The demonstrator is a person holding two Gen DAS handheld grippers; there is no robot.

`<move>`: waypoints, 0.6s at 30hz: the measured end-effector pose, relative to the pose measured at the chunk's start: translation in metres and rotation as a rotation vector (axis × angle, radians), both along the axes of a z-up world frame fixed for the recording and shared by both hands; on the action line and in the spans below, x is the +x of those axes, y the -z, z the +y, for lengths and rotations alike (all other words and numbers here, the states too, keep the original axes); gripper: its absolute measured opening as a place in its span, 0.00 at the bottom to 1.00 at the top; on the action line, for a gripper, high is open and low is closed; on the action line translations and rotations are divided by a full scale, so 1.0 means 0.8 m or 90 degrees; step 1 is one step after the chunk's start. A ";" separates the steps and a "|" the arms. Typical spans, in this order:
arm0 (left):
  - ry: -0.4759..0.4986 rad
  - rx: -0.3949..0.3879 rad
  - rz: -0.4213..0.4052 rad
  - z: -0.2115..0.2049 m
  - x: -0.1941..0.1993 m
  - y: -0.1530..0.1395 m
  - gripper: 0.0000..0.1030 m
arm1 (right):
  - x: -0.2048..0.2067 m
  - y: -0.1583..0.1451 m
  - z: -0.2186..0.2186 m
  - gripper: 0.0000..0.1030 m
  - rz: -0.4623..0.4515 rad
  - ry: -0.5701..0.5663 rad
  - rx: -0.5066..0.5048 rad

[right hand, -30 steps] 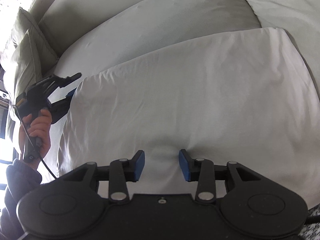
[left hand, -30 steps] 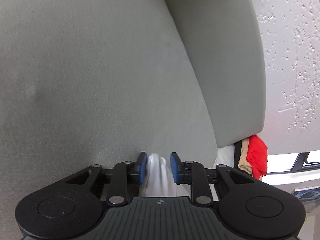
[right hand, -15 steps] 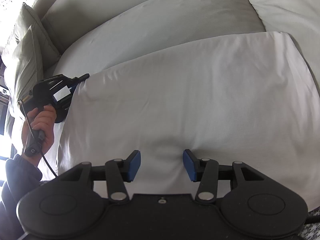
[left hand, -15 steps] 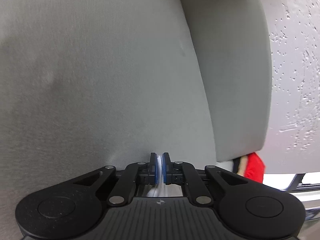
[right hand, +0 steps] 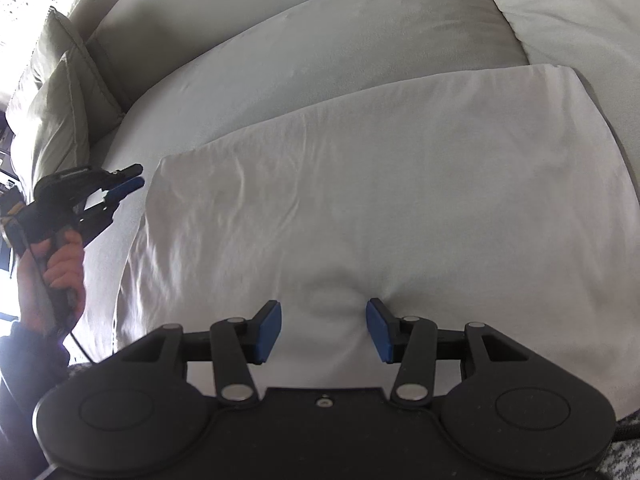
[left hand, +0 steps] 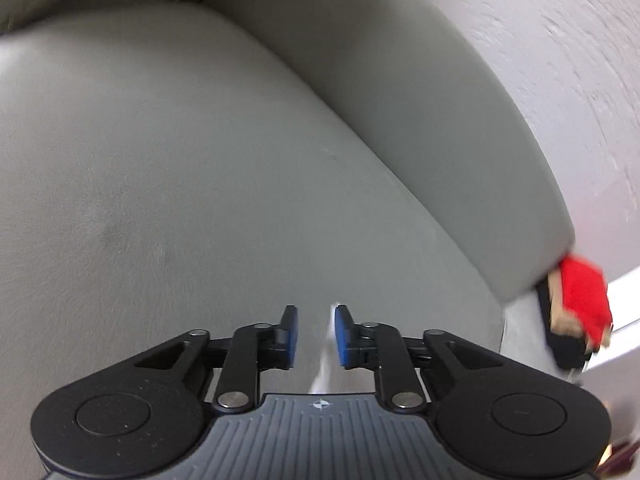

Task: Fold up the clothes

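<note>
the white cotton garment [right hand: 380, 184] lay folded into a rectangle ahead of the right gripper [right hand: 323, 330], whose jaws stood apart astride a pinched ridge. the left gripper [left hand: 313, 334] was opening, with a sliver of white cloth against one pad; further folds probably remained.

The garment [right hand: 400, 200] is plain white on a pale grey sofa [left hand: 180, 180]. Beside the sofa's arm hangs bright red cloth [left hand: 582, 296] over tan. Both grippers' pads [right hand: 269, 330] are blue on black frames; cushions [right hand: 52, 120] are beige.
</note>
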State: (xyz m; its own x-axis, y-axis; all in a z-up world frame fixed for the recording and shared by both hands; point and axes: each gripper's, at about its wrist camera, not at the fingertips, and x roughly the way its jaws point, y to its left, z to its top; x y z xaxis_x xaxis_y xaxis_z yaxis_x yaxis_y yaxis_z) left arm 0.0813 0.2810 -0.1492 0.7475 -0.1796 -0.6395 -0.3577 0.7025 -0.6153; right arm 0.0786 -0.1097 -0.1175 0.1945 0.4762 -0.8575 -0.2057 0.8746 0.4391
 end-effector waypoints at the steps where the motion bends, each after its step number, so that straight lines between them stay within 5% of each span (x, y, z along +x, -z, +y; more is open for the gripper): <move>1: 0.013 0.012 -0.014 -0.009 -0.011 -0.010 0.16 | -0.004 -0.001 -0.004 0.45 0.000 0.000 0.002; 3: 0.062 -0.002 -0.060 -0.030 -0.029 -0.024 0.16 | -0.011 -0.002 -0.013 0.45 0.000 0.000 0.005; 6: 0.165 -0.013 -0.027 -0.077 -0.033 -0.012 0.17 | -0.023 -0.004 -0.028 0.45 -0.002 0.008 0.014; 8: 0.153 0.036 0.072 -0.092 -0.024 0.006 0.17 | -0.030 -0.007 -0.039 0.45 -0.003 0.017 0.019; 9: 0.147 0.060 0.120 -0.098 -0.020 0.014 0.07 | -0.033 -0.008 -0.048 0.45 -0.002 0.024 0.020; 13: 0.039 0.118 0.174 -0.079 -0.072 0.003 0.11 | -0.049 -0.008 -0.088 0.45 0.002 0.065 0.026; 16: -0.005 0.256 0.236 -0.079 -0.107 -0.009 0.10 | -0.061 -0.007 -0.119 0.45 0.008 0.099 0.026; 18: -0.013 0.301 0.254 -0.082 -0.122 -0.019 0.09 | -0.062 -0.006 -0.132 0.45 0.010 0.121 0.014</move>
